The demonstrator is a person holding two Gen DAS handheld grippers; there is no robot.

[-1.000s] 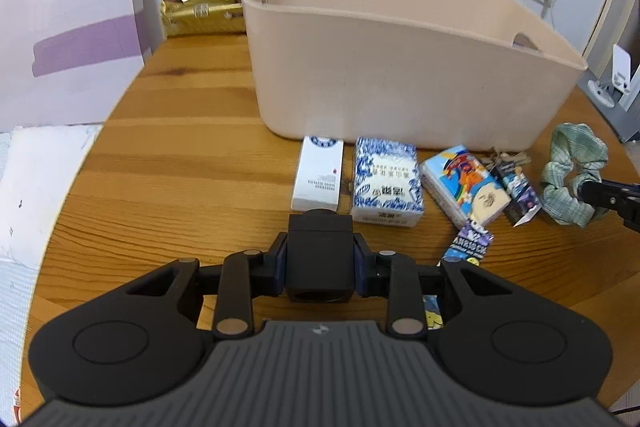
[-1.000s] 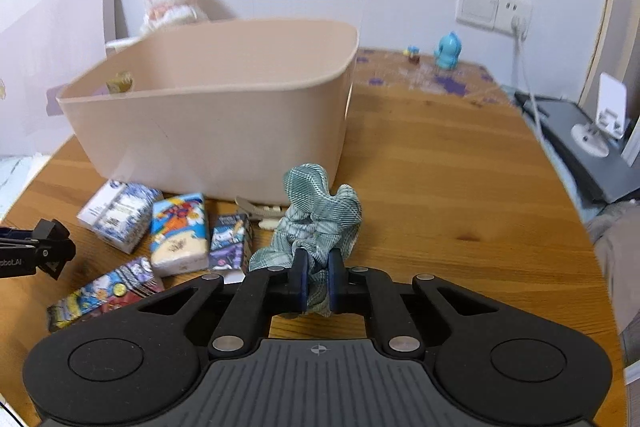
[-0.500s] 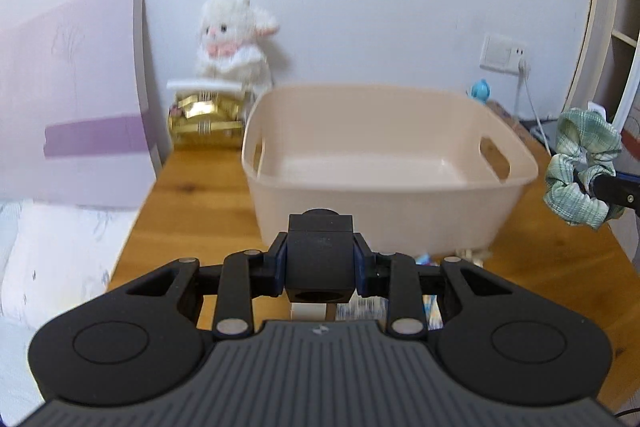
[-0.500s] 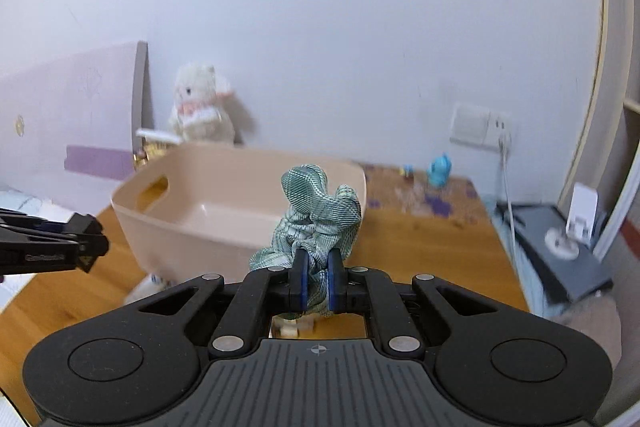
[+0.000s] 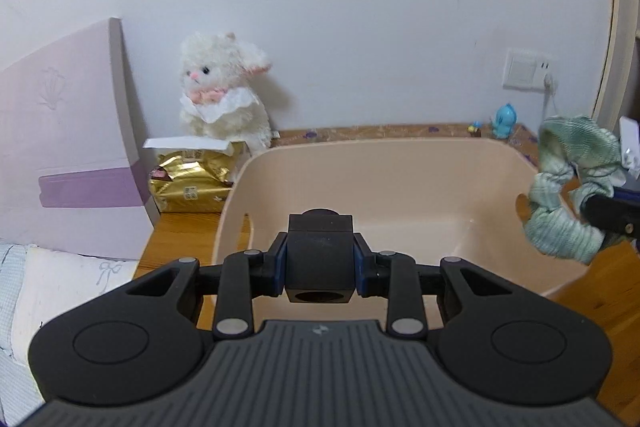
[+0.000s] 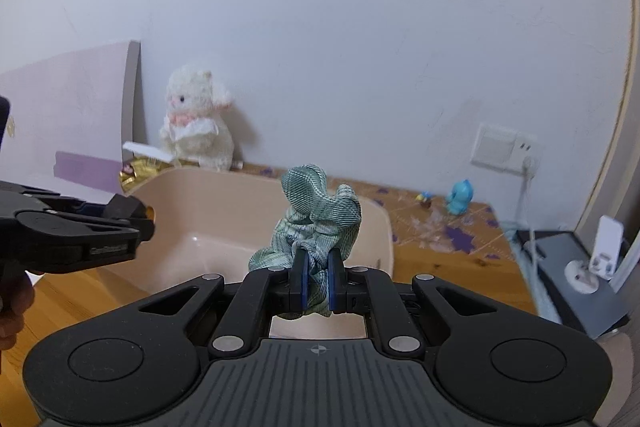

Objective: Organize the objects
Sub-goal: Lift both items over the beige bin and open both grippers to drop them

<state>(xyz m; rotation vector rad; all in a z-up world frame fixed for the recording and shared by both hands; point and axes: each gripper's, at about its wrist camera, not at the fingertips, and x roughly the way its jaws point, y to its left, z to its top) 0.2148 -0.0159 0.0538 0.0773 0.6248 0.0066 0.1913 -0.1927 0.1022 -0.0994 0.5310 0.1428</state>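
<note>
My left gripper [image 5: 320, 263] is shut on a black cube [image 5: 320, 247] with a round hole, held above the near rim of the beige plastic basket [image 5: 400, 195]. My right gripper [image 6: 316, 279] is shut on a green plaid scrunchie [image 6: 320, 215], held over the basket's [image 6: 208, 211] right end. The scrunchie also shows in the left wrist view [image 5: 568, 187] at the basket's right rim. The left gripper shows in the right wrist view [image 6: 120, 223] at the left. The basket's inside looks bare.
A white plush lamb [image 5: 224, 87] sits on gold packets [image 5: 188, 179] behind the basket. A lilac board [image 5: 64, 131] leans at the left. A blue figurine [image 6: 460, 197], a wall socket [image 6: 504, 147] and a grey device [image 6: 576, 275] are at the right on the wooden table [image 6: 80, 299].
Both grippers rose from the table and moved forward over the basket. The scrunchie went up with the right gripper; the packets on the table have dropped out of view.
</note>
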